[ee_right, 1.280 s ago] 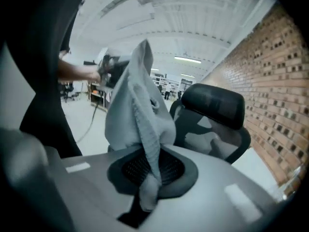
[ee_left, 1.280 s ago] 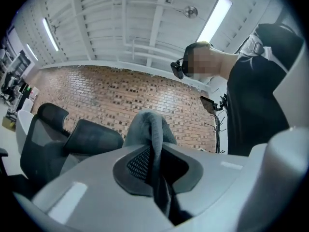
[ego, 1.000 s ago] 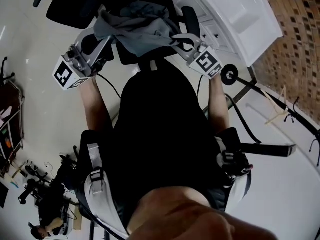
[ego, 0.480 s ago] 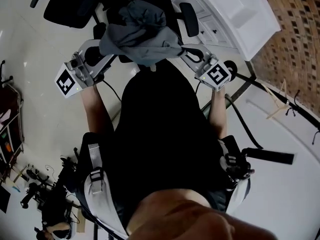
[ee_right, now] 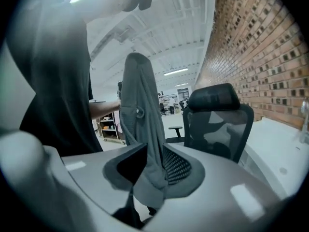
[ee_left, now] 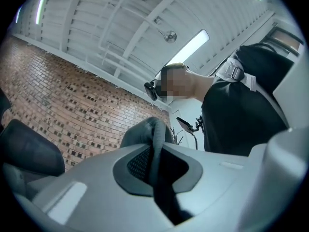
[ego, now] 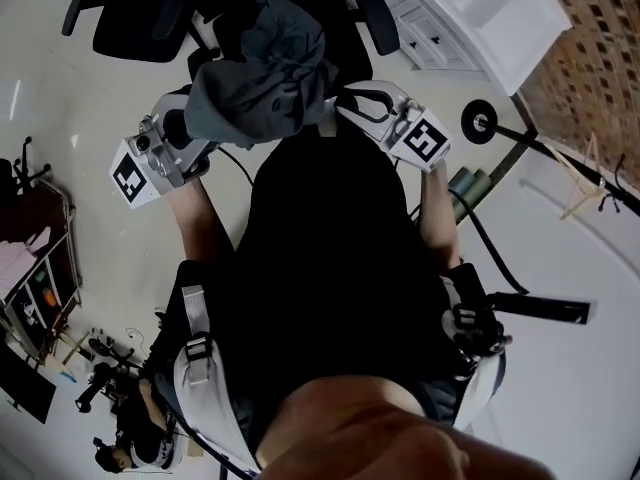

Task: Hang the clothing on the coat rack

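Grey fabric clothing [ego: 265, 78] hangs bunched between both grippers, over a black mesh office chair [ego: 345, 33]. The left gripper [ego: 200, 128] clamps a fold; the right gripper [ego: 350, 108] jaws are opening, with fabric loose between them.

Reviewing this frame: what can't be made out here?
Garment type: bunched in head view; gripper views show only folds.
Chair seat: head view, covered by the garment.
Coat rack: no view shows it surely; a dark pole runs off head view's right edge.
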